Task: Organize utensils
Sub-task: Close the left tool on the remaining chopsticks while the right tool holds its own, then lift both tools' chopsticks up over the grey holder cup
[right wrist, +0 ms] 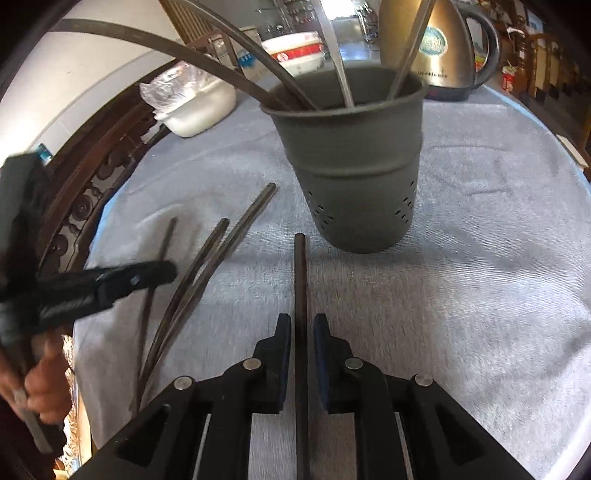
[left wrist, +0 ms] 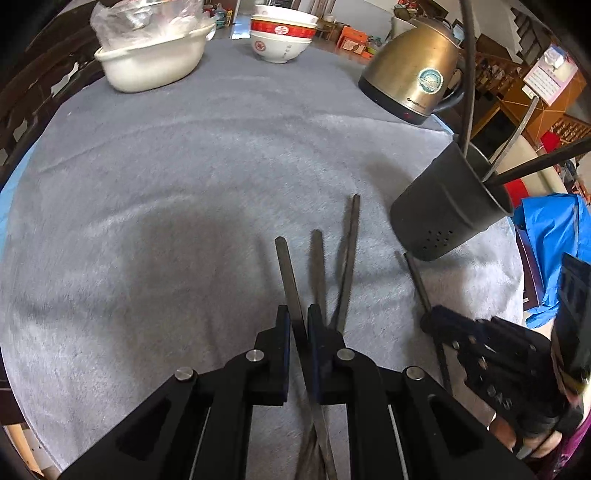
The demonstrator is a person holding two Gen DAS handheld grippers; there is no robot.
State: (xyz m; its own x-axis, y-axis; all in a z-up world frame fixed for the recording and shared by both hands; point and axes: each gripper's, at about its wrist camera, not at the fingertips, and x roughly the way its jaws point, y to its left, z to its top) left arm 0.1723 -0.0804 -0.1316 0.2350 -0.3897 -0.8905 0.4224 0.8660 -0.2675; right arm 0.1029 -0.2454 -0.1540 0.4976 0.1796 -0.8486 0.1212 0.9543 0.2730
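Note:
My left gripper is shut on a dark flat chopstick that points away over the grey cloth. Two more dark chopsticks lie just right of it. A dark perforated utensil holder stands upright ahead of my right gripper, with several utensils leaning out of it. A dark chopstick runs between the right jaws toward the holder, with a thin gap showing on each side of it. The left gripper reaches in from the left in the right wrist view.
A brass kettle stands behind the holder. Stacked red-and-white bowls and a white dish with clear plastic sit at the table's far side. A blue cloth hangs off the right edge. A carved wooden chair is at the left.

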